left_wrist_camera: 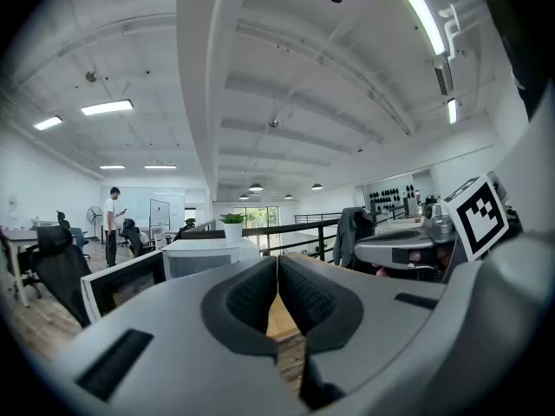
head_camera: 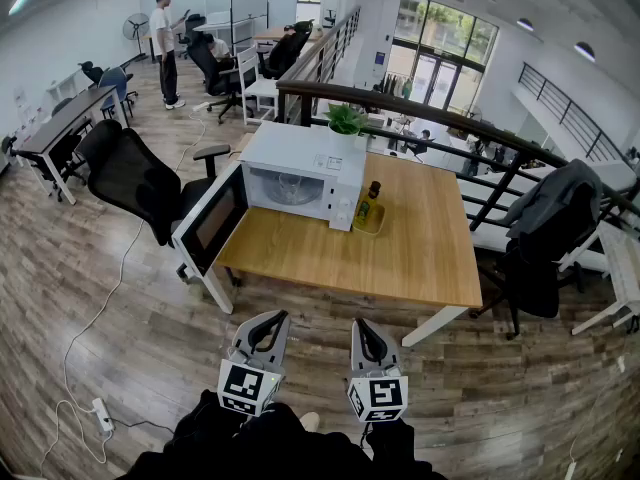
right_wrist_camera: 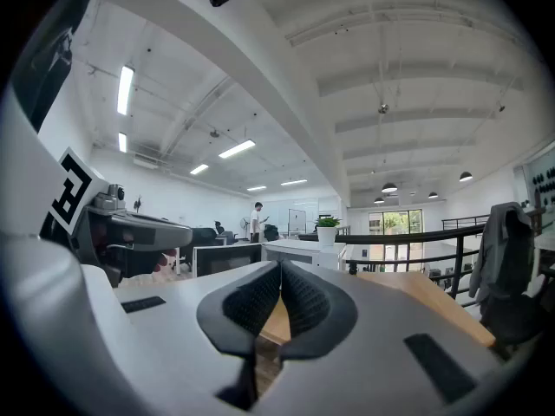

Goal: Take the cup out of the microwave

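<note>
A white microwave (head_camera: 300, 173) stands at the back left of the wooden table (head_camera: 400, 253), its door (head_camera: 208, 223) swung wide open to the left. Something pale shows inside its cavity (head_camera: 290, 186); I cannot make out a cup there. Both grippers hang side by side over the floor, well short of the table's front edge. My left gripper (head_camera: 271, 316) (left_wrist_camera: 277, 271) is shut with nothing between its pads. My right gripper (head_camera: 360, 324) (right_wrist_camera: 281, 276) is shut and empty too. The microwave (left_wrist_camera: 204, 254) (right_wrist_camera: 299, 251) lies far ahead in both gripper views.
A potted plant (head_camera: 346, 120) sits on the microwave. A small tray with bottles (head_camera: 368, 213) stands right of it. A black office chair (head_camera: 130, 173) is left of the open door, a jacket-draped chair (head_camera: 545, 228) right of the table. A power strip (head_camera: 100, 415) and cable lie on the floor.
</note>
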Motion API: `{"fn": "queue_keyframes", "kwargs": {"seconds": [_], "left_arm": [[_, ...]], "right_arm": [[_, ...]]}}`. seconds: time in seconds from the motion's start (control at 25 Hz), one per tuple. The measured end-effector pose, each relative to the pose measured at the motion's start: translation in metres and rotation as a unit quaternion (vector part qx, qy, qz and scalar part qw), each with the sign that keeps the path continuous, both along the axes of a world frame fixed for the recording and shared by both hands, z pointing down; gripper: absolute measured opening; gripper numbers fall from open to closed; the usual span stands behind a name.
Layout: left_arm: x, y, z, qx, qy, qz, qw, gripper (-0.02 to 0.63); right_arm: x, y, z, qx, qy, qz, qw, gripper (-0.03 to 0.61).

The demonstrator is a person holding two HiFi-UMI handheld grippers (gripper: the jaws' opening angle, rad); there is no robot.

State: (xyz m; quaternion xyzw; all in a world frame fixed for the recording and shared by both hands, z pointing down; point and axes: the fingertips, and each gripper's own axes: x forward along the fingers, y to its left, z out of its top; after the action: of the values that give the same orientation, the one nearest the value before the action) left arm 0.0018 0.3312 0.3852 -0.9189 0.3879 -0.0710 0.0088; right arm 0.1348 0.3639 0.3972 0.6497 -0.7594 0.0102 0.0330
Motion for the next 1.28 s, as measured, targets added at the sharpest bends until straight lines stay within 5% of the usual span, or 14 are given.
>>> {"fn": "queue_keyframes", "kwargs": {"seconds": [0.76,1.28], "left_arm": [[0.020,-0.017,0.001,0.001,0.004,0.007,1.0000,0.026],[0.026,-0.150,0.008,-0.011,-0.001,-0.009,0.9999,0.026]], "right_arm": [[0.014,-0.016,0.005,-0.001,-0.016,-0.013,1.000,0.017],[0.022,-0.151,0.011,-0.009,-0.014,-0.028,0.999,0.015]]}}
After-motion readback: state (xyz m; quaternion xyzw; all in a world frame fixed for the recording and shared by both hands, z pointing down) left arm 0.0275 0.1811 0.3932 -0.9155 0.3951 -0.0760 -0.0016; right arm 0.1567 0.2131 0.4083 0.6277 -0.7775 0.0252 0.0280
